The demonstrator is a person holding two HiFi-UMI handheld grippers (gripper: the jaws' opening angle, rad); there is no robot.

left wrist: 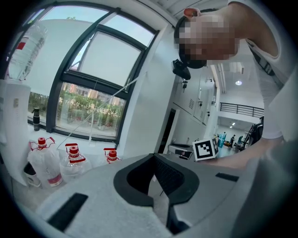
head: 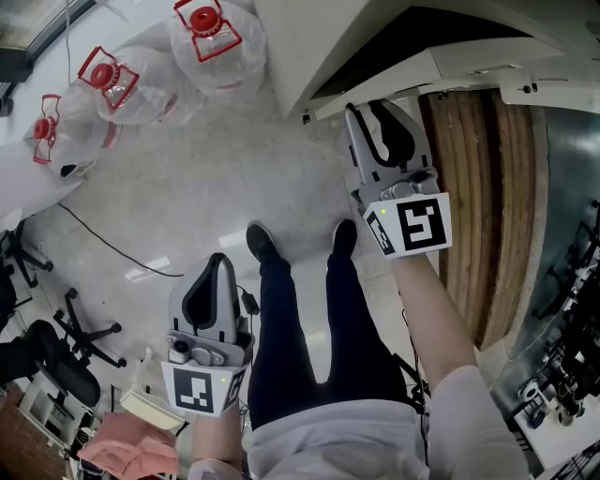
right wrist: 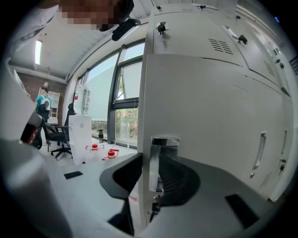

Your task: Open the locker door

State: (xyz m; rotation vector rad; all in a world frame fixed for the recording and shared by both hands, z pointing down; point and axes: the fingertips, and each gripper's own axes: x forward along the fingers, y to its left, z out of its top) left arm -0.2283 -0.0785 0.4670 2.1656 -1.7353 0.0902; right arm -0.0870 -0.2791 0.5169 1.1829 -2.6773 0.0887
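The white locker door (head: 314, 56) stands ajar, with a dark gap (head: 422, 52) behind it. My right gripper (head: 368, 109) reaches to the door's free edge. In the right gripper view the door edge (right wrist: 145, 93) and its slim metal handle (right wrist: 156, 162) sit between the black pads, and my right gripper (right wrist: 153, 179) is shut on that handle. My left gripper (head: 222, 261) hangs low beside the person's left leg, away from the lockers. Its jaws meet at the tips with nothing between them, as the left gripper (left wrist: 156, 183) view also shows.
Large water bottles with red caps (head: 204, 28) lie on the floor at the upper left, near a cable (head: 103, 239). Office chairs (head: 66, 347) stand at the left. More locker doors (right wrist: 260, 148) continue to the right. A water dispenser (right wrist: 80, 135) stands by the window.
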